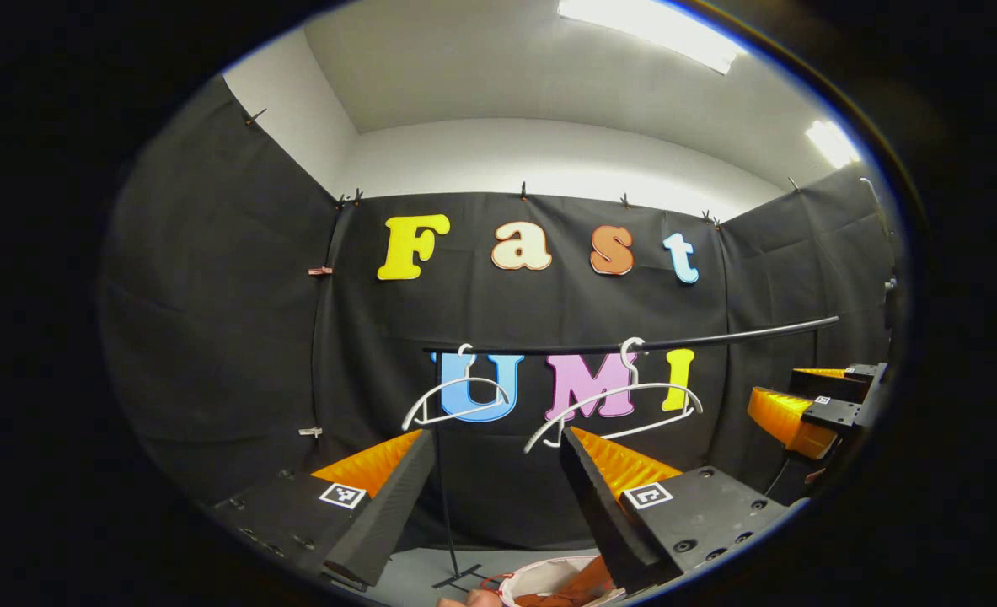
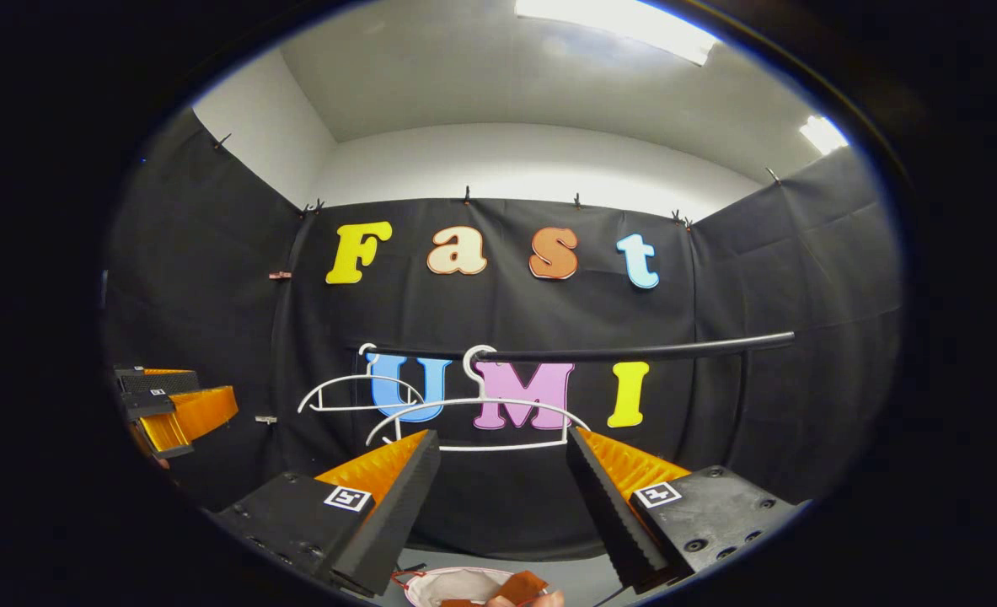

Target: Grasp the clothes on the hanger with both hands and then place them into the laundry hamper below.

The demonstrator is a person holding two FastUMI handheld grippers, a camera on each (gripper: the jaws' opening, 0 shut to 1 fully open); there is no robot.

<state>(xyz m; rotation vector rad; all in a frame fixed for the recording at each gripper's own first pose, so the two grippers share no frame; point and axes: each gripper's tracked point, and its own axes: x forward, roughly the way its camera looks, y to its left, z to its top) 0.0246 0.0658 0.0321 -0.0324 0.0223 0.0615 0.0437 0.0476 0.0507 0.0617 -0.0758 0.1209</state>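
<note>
Two bare white hangers [image 1: 456,396] [image 1: 612,405] hang on the black rail [image 1: 633,344]. Below them stands the white laundry hamper [image 1: 540,576], with rust-brown clothes [image 1: 578,586] lying inside. My left gripper [image 1: 495,433] is open in front of the rail, nothing between its fingers. In the right gripper view the same hangers [image 2: 355,392] [image 2: 477,417] hang bare on the rail [image 2: 633,350], the hamper [image 2: 443,586] holds the brown clothes [image 2: 519,584], and my right gripper [image 2: 502,433] is open and holds nothing. Each gripper shows at the edge of the other's view [image 1: 806,405] [image 2: 169,405].
The rail's thin black stand [image 1: 446,506] rises from the grey floor just left of the hamper. Black cloth walls close the booth on three sides. Part of a hand [image 2: 549,598] shows at the hamper's rim.
</note>
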